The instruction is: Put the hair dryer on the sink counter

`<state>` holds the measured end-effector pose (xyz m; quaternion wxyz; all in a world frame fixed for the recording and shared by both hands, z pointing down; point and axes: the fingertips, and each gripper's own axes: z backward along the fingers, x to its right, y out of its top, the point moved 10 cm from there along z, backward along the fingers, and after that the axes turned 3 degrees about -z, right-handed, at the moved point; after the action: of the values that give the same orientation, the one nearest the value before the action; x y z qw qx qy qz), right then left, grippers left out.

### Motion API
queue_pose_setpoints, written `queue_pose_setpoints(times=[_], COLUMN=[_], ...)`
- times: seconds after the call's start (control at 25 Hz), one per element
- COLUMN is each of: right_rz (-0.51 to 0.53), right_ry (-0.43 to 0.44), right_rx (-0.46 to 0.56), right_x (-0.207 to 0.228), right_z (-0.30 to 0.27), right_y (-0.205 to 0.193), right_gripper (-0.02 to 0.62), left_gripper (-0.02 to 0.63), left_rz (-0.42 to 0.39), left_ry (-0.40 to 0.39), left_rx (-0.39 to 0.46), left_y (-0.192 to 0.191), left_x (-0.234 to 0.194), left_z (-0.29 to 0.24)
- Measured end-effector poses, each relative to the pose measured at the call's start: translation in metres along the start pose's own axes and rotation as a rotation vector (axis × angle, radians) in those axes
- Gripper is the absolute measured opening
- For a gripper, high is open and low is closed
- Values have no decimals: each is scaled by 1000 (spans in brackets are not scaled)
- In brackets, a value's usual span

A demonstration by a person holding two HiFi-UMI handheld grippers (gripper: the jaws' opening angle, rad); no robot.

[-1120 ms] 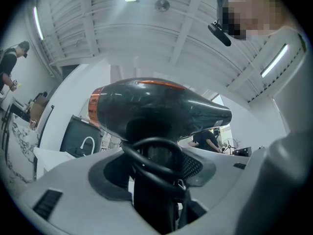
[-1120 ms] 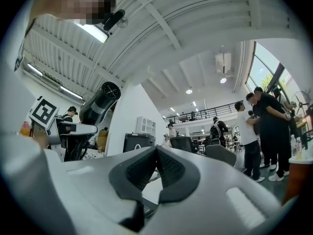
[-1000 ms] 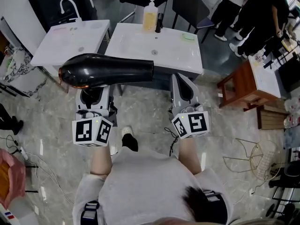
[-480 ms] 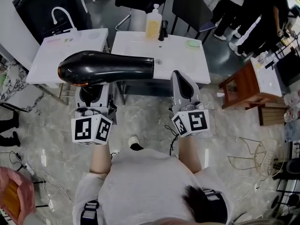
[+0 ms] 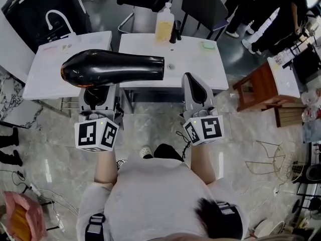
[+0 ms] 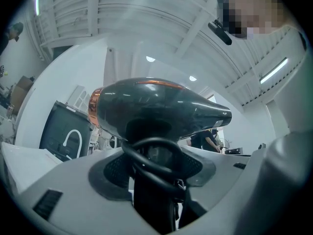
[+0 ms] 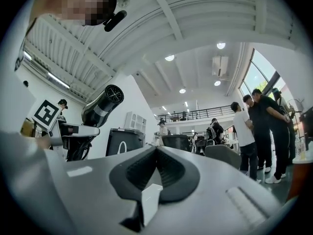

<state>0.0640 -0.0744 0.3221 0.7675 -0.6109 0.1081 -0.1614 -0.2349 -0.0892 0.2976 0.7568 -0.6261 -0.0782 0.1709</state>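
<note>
A black hair dryer with a copper ring at its rear lies level in the air, nozzle to the right. My left gripper is shut on its handle. In the left gripper view the hair dryer fills the middle, its handle and a loop of cord between the jaws. The white sink counter stands just ahead, with a drain in its basin. My right gripper hovers over the counter's front edge, shut with nothing in it. In the right gripper view the jaws meet and the hair dryer shows at left.
On the sink counter's far edge are a yellow soap bottle, a black tap and a green soap dish. A second white counter with a white tap stands left. A wooden stool and standing people are right.
The person has stepped forward, so both counters sit a little nearer under the grippers. The left gripper still holds the hair dryer; the right one stays shut.
</note>
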Motion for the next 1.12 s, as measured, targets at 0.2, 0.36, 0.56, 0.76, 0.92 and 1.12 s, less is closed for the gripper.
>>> queue_pose_setpoints(times=[0.2,0.36,0.56,0.76,0.92,1.12], right_rz=[1,-4,-8,-12,-18,-24], right_ry=[-14,-9,3,13,22,48], right_rx=[-15,-20,-17,-17,-18,-25], right_x=[6,14,27,51,74,100], right_z=[-18,-38,-72,-112,-142,-176], right_y=[-7,-15,-23,-28,-32,-39], right_gripper=[11,11,11,11,11,11], left_gripper=[267,267,267,267,267,267], left_rz=[10,17,14,8,15,17], left_ry=[-11,-12,-4,6,18,41], left_rx=[-20,-29,-27,-31,-34,-56], left_y=[-7,-13,-19,-25,-32,-43], left_x=[-10,-18,-31,-39,-43,-48], left_z=[-19,-36,-69,-112,-146,-186])
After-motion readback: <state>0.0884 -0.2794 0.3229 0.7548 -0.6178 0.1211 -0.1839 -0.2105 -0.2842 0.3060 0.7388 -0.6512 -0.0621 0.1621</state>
